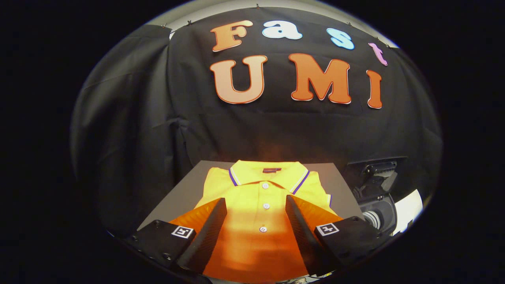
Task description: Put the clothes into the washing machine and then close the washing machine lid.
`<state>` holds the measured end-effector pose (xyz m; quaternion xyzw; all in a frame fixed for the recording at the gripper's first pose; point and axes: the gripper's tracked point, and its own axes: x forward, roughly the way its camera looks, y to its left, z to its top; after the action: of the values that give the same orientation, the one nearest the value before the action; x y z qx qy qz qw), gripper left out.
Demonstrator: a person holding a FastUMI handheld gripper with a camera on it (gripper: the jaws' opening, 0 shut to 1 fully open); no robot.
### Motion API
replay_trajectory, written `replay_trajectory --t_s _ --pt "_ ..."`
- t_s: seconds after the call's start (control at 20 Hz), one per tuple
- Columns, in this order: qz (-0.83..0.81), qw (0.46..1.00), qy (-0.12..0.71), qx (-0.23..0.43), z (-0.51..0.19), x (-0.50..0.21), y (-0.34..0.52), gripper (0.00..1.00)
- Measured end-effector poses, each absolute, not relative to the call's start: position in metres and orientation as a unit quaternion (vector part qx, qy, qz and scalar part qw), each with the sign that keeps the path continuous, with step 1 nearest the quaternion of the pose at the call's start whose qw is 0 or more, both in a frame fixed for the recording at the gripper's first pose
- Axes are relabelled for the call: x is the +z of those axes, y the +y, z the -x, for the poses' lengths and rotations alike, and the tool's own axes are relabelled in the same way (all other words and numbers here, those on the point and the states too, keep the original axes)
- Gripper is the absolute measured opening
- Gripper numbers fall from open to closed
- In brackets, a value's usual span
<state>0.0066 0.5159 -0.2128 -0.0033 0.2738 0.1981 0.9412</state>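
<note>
A folded yellow polo shirt [262,189] with a striped collar and white buttons lies flat on a grey table [185,185]. My gripper [256,201] hovers over the shirt's lower half, open, its two fingers spread either side of the button placket with only flat shirt between them. To the right of the table, lower down, a part of the washing machine [378,197] shows, with a dark open lid and a rounded dark opening beneath it.
Black cloth closes off the booth behind and to the left of the table. A white surface [408,209] lies beyond the machine at the far right. Bare grey tabletop frames the shirt on both sides.
</note>
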Motion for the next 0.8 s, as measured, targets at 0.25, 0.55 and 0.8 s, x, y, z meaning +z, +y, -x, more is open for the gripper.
replay_trajectory --t_s 0.25,0.55,0.8 --pt "-0.01 0.926 0.319 0.202 -0.005 -0.241 0.523 0.98" --pt "-0.018 0.917 0.324 0.233 -0.002 -0.243 0.519 0.95" --pt "-0.062 0.894 0.319 0.309 0.003 -0.242 0.539 0.4"
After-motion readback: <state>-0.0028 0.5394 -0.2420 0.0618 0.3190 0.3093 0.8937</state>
